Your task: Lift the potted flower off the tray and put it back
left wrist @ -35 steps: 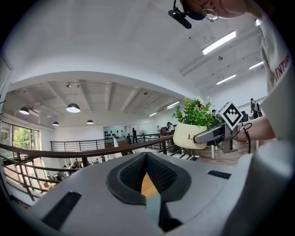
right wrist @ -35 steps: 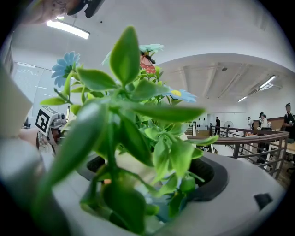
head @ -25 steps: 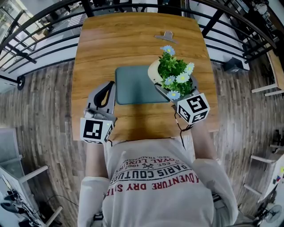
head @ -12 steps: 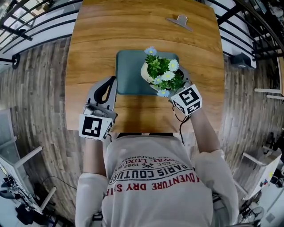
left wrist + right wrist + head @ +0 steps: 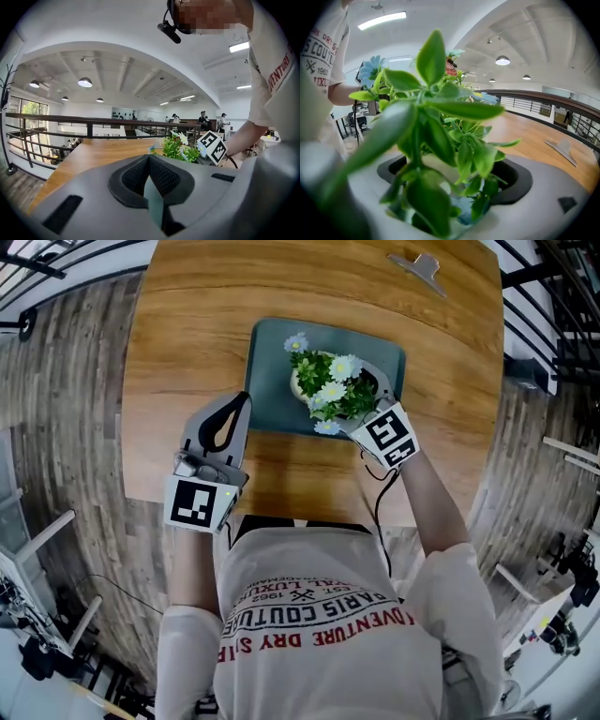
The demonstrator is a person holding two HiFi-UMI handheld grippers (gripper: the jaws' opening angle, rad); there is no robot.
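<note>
Left gripper [image 5: 242,409]: over the near left part of the table, its tip just beside the tray; the two jaws are pressed together and nothing is between them.
Right gripper [image 5: 364,401]: its jaws are closed round the cream pot; in its own view the leaves cover much of them.
Potted flower [image 5: 328,390]: over the right half of the tray, with green leaves and white and pale blue blossoms. Whether the pot touches the tray, I cannot tell.
Tray [image 5: 272,352]: dark grey-green, rectangular, flat in the middle of the table.
Table [image 5: 187,324]: warm brown wood with long grain. A small grey clip [image 5: 422,263] lies near the far edge, well apart from the tray.
Floor [image 5: 75,381]: grey-brown planks.
Room: a black railing [image 5: 93,124] behind the table, a white arched ceiling with round lamps [image 5: 85,82].
</note>
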